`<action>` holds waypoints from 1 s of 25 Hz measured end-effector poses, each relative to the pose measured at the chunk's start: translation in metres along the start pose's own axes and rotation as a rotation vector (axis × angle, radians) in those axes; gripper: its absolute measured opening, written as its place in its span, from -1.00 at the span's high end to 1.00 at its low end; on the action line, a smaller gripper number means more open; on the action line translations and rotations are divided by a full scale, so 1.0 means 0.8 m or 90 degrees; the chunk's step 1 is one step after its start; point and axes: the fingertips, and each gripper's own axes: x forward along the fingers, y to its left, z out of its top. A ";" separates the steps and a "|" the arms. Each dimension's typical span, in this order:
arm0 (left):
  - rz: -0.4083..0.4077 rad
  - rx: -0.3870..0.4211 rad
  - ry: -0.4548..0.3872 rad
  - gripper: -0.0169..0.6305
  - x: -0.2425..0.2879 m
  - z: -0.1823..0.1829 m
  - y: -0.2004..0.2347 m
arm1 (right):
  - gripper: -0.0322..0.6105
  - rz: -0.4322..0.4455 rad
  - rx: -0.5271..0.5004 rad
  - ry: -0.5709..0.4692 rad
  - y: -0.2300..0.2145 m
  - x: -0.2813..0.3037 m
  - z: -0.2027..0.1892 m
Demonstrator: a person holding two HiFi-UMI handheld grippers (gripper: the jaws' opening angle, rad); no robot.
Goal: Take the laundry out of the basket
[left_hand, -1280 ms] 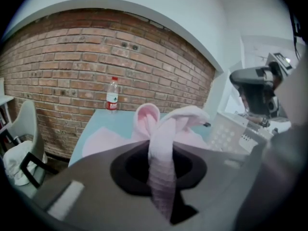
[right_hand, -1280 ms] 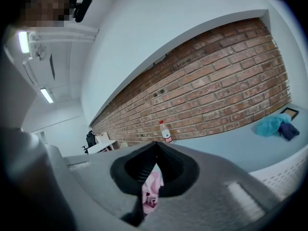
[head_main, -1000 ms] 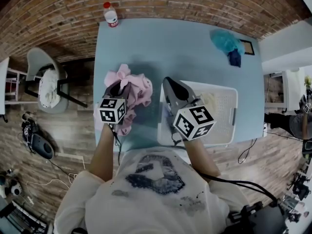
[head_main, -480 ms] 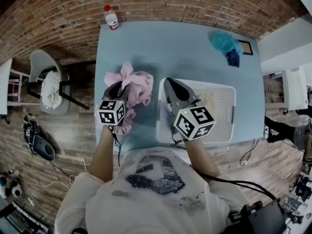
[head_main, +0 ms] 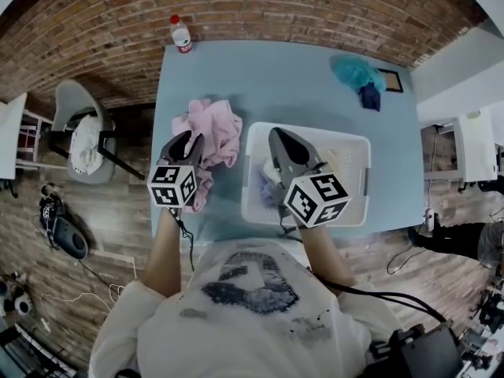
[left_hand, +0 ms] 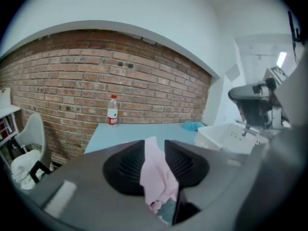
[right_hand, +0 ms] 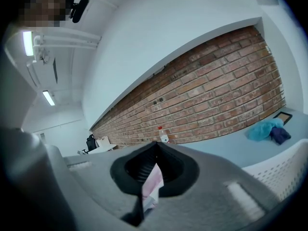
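Left gripper has its jaws closed on a crumpled pink fabric garment. In the left gripper view the pink cloth fills the gap between the ribbed black pads and hangs down below them. The garment is out of the basket, heaped on the light blue rectangular table just left of the white perforated plastic laundry basket. The left gripper sits at its near edge, and a fold trails down beside the gripper toward the table's front edge.

Right gripper is over the left part of the basket. Its jaws are nearly together at the tips and pinch a small pale pink-and-white piece of cloth that dangles from them. Can't tell whether that cloth is clear of the basket. A cream-coloured cloth lies inside the basket toward the right.

On the far side of the table:
- A clear plastic bottle with red cap stands upright at the left corner.
- A teal crumpled cloth lies at the right, touching a dark blue cloth.
- A small dark picture frame is just beside them.

A grey chair stands left of the table and holds a white bundle.
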 end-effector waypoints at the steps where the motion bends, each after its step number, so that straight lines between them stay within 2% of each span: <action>1: 0.004 0.004 -0.007 0.64 -0.005 0.007 -0.005 | 0.91 0.000 -0.002 -0.002 -0.002 -0.006 0.003; 7: 0.018 0.017 -0.055 0.65 -0.029 0.049 -0.048 | 0.91 0.005 -0.012 -0.014 -0.023 -0.041 0.024; 15: -0.002 0.041 -0.119 0.67 -0.044 0.106 -0.133 | 0.91 -0.001 -0.019 -0.030 -0.057 -0.096 0.046; 25: -0.037 0.072 -0.142 0.75 -0.024 0.127 -0.242 | 0.91 -0.017 -0.014 -0.041 -0.114 -0.158 0.059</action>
